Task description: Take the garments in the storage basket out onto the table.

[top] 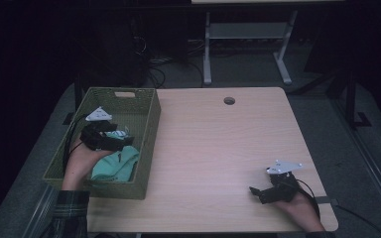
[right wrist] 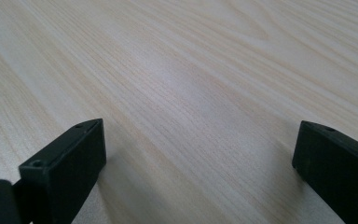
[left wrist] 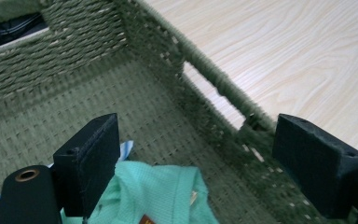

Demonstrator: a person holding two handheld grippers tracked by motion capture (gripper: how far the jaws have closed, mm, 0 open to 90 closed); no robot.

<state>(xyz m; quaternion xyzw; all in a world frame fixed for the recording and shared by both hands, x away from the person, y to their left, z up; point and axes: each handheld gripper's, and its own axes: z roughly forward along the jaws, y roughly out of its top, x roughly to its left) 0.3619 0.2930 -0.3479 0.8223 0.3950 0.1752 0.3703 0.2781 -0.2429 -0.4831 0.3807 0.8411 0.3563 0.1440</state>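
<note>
High view dim with dark surroundings; both gripper views brighter, slightly soft

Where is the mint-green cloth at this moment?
In the high view the cloth lies inside the woven basket at the table's left edge, at its near end, just below the open left gripper.

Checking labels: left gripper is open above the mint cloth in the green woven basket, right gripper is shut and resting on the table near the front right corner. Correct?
Not quite. The right gripper is open, not shut: the right gripper view shows its fingers wide apart over bare wood. The rest holds: the left gripper is open above the mint cloth in the green woven basket, and the right one rests on the table.
</note>
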